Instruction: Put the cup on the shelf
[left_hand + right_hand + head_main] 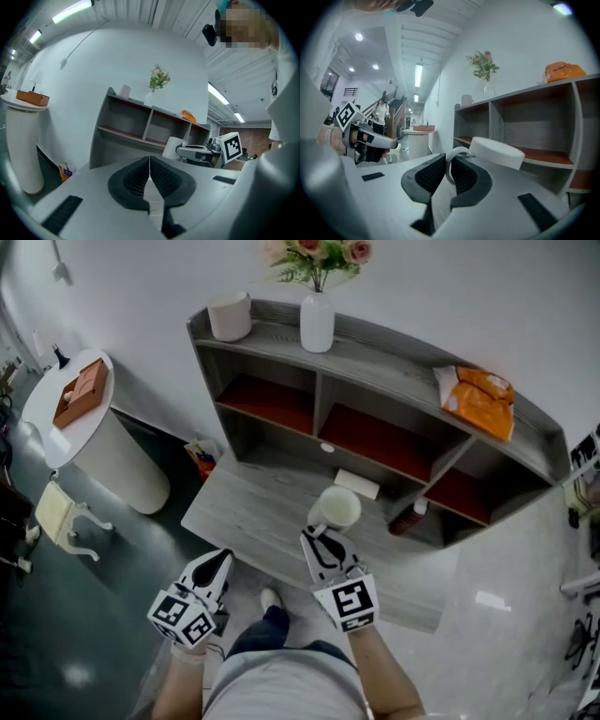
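A white cup (337,508) hangs above the grey desk, held by its handle in my right gripper (321,542), which is shut on it. In the right gripper view the cup (496,153) tilts away beyond the jaws, its handle pinched between the black pads (429,174). The grey shelf unit (394,362) with red-floored bays stands right behind it. My left gripper (217,568) hovers near the desk's front edge, shut on nothing; in its own view the pads (138,177) meet, and the cup (172,147) shows to the right.
On the shelf top stand a white mug (230,316), a vase of flowers (317,320) and an orange bag (480,401). A white box (357,484) and a brown bottle (409,518) lie on the desk. A round white side table (58,427) with an orange box stands at left.
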A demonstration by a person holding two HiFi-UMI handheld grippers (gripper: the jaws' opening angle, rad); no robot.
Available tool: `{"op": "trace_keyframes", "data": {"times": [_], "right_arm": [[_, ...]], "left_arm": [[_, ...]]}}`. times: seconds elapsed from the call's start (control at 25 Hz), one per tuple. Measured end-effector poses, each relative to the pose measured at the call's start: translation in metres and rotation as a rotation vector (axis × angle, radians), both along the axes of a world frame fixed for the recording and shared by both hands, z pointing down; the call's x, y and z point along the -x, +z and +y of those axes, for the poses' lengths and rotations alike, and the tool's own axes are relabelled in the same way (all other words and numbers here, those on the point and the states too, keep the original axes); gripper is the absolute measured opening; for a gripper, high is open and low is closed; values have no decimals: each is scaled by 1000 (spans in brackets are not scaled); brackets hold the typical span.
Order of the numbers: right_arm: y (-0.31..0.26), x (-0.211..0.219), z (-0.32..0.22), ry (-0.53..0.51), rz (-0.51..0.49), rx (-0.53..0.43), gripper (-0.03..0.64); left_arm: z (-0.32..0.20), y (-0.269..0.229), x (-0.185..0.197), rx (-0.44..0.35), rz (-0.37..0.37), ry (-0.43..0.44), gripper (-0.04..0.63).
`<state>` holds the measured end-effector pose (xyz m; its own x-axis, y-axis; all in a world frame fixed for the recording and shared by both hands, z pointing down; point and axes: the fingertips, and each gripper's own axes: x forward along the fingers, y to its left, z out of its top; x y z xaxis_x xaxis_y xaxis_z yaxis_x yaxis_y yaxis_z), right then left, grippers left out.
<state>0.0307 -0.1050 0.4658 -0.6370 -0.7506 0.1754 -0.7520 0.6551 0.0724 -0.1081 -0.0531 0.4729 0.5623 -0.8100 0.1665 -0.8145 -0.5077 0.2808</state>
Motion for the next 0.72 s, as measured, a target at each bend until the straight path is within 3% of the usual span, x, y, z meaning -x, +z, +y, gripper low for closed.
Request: {"op": "trace_keyframes", "data": {"times": [0.36,0.72], "right_arm": [[-32,25,-105,112,25,-52,41],[-55,-8,-167,248,60,-72,41]], "left_arm": [[-113,-11,30,-11,6,122,17],[-175,-17,12,-21,22,265,17]]}}
